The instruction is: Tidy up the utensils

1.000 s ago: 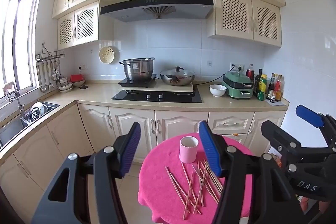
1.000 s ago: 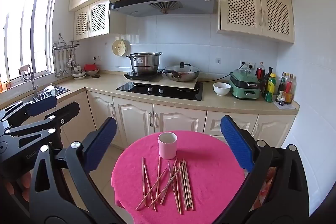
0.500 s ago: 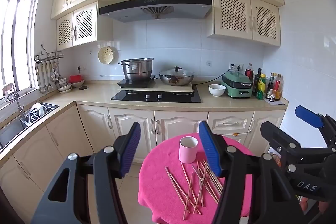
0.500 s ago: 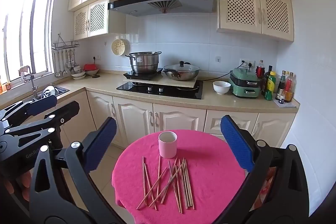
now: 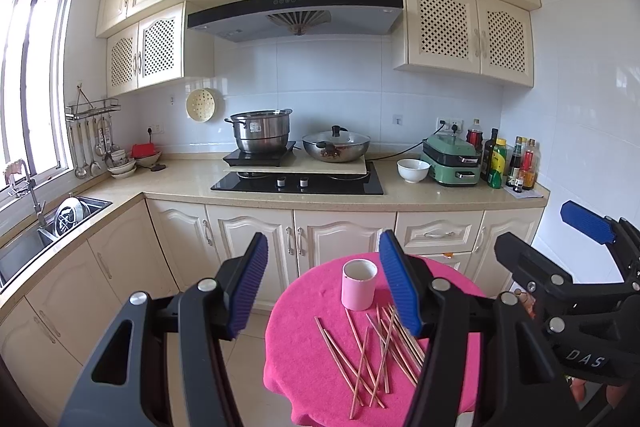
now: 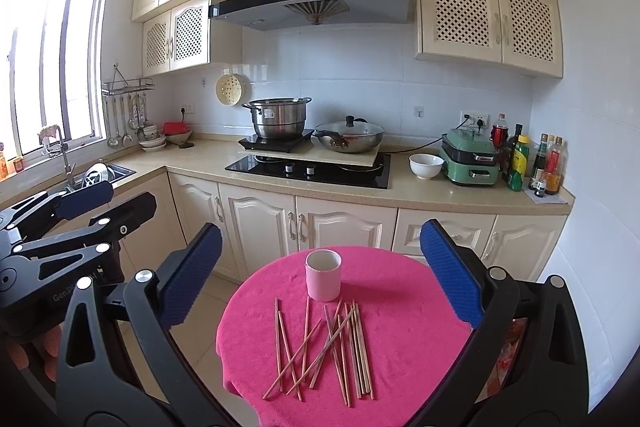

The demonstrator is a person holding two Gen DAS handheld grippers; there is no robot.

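- Chopsticks (image 6: pixel 328 347) lie loose on the pink table (image 6: pixel 412 339), just this side of the pink cup (image 6: pixel 323 275). None are in the cup yet, so the job looks like it is only starting.
- Most sticks point from the cup toward the claws — their long way runs front to back. A few cross the others at a slant.
- Right claw (image 6: pixel 320 279) hangs above and back from the table, wide apart, with nothing in it. From its camera the sticks and the cup sit right between its two blue pads (image 6: pixel 448 275).
- Left claw (image 5: pixel 320 291) is spread apart too and holds nothing. From its camera the cup sits between its pads, but the sticks lie off toward its right pad (image 5: pixel 400 291), partly behind it.
- The right claw seems the better lined up with the sticks. It would need to go down and forward.
- Since the sticks run front to back, the pads could close across them from the sides — that is my guess for the next grab.
- The crossed sticks may drag each other when one is lifted.
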